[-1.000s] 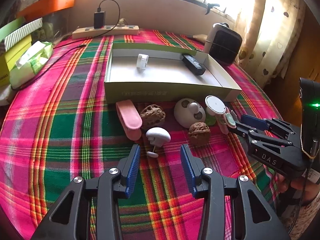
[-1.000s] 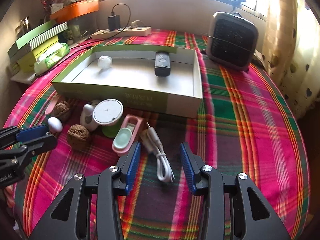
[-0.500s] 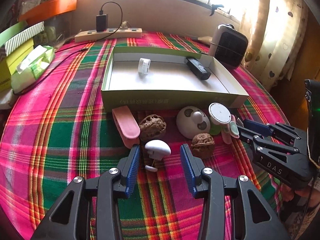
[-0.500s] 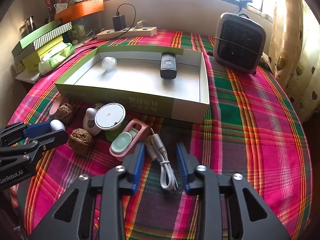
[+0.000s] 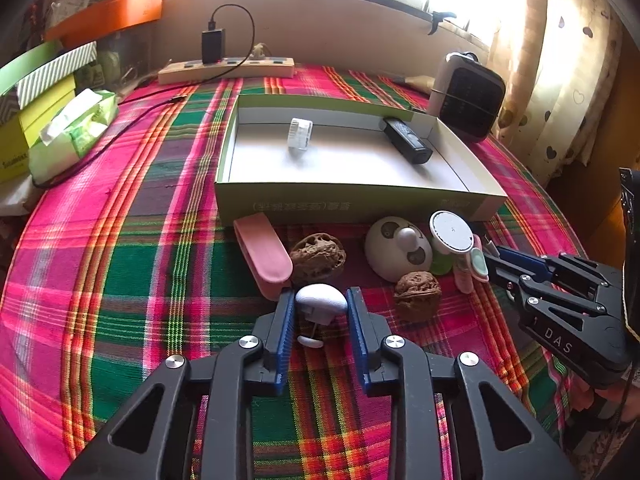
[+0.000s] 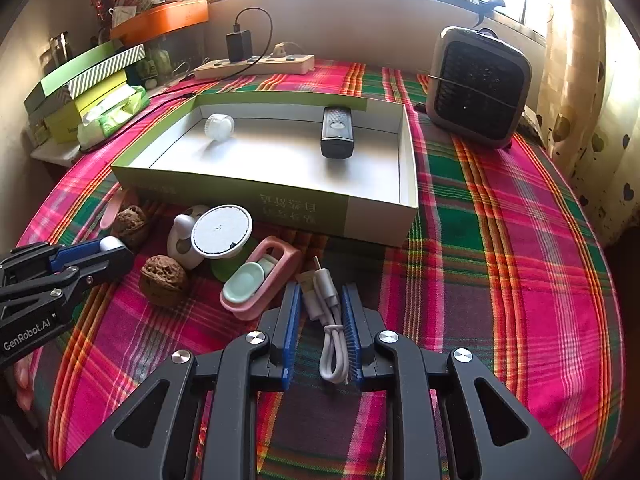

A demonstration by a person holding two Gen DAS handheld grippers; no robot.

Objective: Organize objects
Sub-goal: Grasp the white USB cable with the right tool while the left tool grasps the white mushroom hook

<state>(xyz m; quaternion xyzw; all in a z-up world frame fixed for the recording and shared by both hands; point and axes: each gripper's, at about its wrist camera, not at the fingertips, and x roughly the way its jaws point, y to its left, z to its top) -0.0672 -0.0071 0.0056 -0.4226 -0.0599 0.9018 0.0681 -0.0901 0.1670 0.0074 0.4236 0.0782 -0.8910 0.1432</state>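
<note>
The left gripper [image 5: 321, 306] is seen narrowed about a small white mushroom-shaped object [image 5: 320, 301], its blue pads just beside or touching the cap on either side; firm contact cannot be told. The right gripper [image 6: 320, 312] is likewise narrowed about a coiled white charging cable [image 6: 327, 312] lying on the red and green plaid tablecloth [image 6: 500, 240], the right pad appearing to touch the coil.

From the mushroom-shaped object, a flat pink oblong case [image 5: 262, 254] is found at eleven o'clock, a wrinkled brown walnut [image 5: 318, 255] at twelve, touching that case, and a second brown walnut [image 5: 418, 295] at three. A white egg-shaped gadget [image 5: 396, 249] lies at two o'clock, with a round white disc on a green base [image 6: 221, 232] just beside it.

From the cable, a pink holder bearing pale green oval pads [image 6: 260, 278] is seen at ten o'clock, just beside it. A shallow green-walled cardboard tray [image 6: 224, 192] stands at twelve o'clock beyond the objects; a white ribbed bottle cap [image 6: 219, 126] and a black rectangular device [image 6: 337, 132] are held in it, well apart
</note>
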